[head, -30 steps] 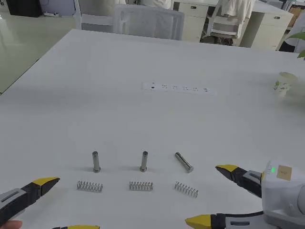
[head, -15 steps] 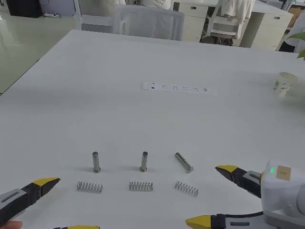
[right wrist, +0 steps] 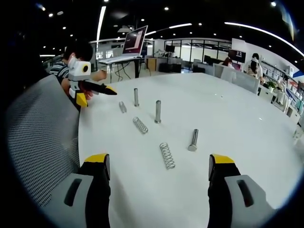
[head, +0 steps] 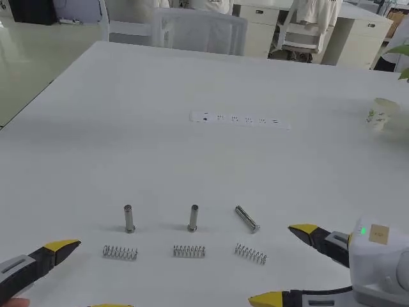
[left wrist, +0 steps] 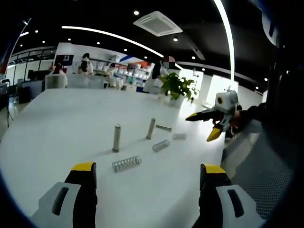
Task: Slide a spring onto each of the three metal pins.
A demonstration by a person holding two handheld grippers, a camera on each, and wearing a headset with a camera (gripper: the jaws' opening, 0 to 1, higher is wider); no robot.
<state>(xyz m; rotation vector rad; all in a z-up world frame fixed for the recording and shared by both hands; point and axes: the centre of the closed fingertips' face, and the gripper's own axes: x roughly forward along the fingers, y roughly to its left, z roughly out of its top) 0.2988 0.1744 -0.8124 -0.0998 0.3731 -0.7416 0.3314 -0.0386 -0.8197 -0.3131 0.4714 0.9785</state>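
White table (head: 192,83), left gripper (head: 83,275) & right gripper (head: 282,262) both w/ jaws apart, empty; rightmost spring (head: 250,254) lies crosswise just left of right gripper, near side of tipped pin (head: 246,218).

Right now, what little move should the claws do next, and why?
Probably lower the right claw around the nearest spring. That claw is open and empty, the spring lies loose on the table just in front of it, and the pin behind it has no spring on yet, so picking one up looks like the first step.
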